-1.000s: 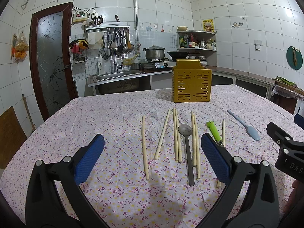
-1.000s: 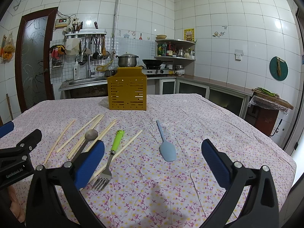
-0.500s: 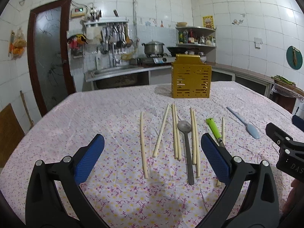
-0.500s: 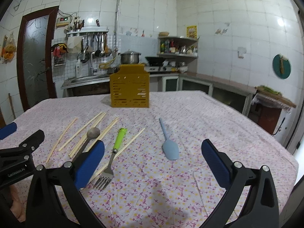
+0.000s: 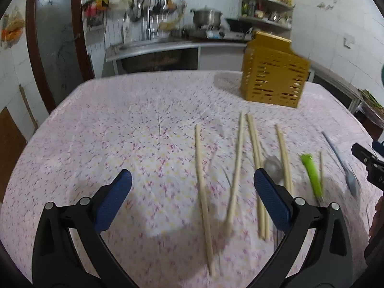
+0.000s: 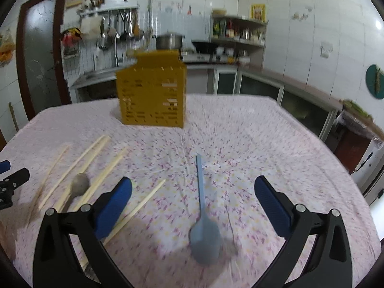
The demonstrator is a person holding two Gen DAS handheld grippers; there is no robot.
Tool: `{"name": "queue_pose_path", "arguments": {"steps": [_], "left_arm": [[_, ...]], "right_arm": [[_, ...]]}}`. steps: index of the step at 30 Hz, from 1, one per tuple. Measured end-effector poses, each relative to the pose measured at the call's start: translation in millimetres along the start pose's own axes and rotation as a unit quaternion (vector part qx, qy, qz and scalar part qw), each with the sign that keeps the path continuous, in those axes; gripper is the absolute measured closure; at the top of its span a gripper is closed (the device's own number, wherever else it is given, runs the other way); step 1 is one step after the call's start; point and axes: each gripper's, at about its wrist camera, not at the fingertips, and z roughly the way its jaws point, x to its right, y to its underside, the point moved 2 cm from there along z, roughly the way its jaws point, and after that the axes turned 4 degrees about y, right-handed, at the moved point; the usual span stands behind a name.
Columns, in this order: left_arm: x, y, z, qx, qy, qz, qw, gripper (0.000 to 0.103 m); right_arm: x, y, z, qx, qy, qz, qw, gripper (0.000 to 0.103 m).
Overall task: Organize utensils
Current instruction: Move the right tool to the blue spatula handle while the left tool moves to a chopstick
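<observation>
Several pale chopsticks (image 5: 202,182) lie on the floral tablecloth (image 5: 144,144), with a metal spoon (image 5: 272,165), a green-handled fork (image 5: 312,175) and a blue spatula (image 5: 345,168) to their right. A yellow slotted utensil holder (image 5: 273,79) stands at the far side. My left gripper (image 5: 192,196) is open and empty, low over the chopsticks. My right gripper (image 6: 193,201) is open and empty, over the blue spatula (image 6: 204,230). The holder (image 6: 152,98), spoon (image 6: 80,182) and chopsticks (image 6: 136,211) also show in the right wrist view.
A kitchen counter with a sink (image 5: 153,45) and a stove with a pot (image 5: 206,16) runs behind the table. A dark door (image 5: 55,36) is at the left. Cabinets (image 6: 300,110) line the right wall. The table's right edge (image 6: 355,187) drops off.
Both grippers have moved forward and down toward the table. The left view has swung left over the chopsticks; the right now sits over the blue spatula. Both frames are motion-blurred.
</observation>
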Motion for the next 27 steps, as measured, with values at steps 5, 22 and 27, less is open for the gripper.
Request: {"name": "queue_pose_path", "arguments": {"steps": [5, 22, 27], "left_arm": [[7.1, -22.3, 31.9, -0.022, -0.006, 0.020, 0.9996, 0.005], [1.4, -18.6, 84.9, -0.095, 0.034, -0.001, 0.9949, 0.009], [2.3, -18.1, 82.2, -0.091, 0.043, -0.005, 0.9949, 0.027]], "right_arm": [[6.9, -12.4, 49.1, -0.052, 0.013, -0.020, 0.998, 0.004], [1.5, -4.9, 104.5, -0.131, 0.011, -0.033, 0.991, 0.004], [5.5, -4.5, 109.6, -0.143, -0.006, -0.006, 0.990, 0.004]]}}
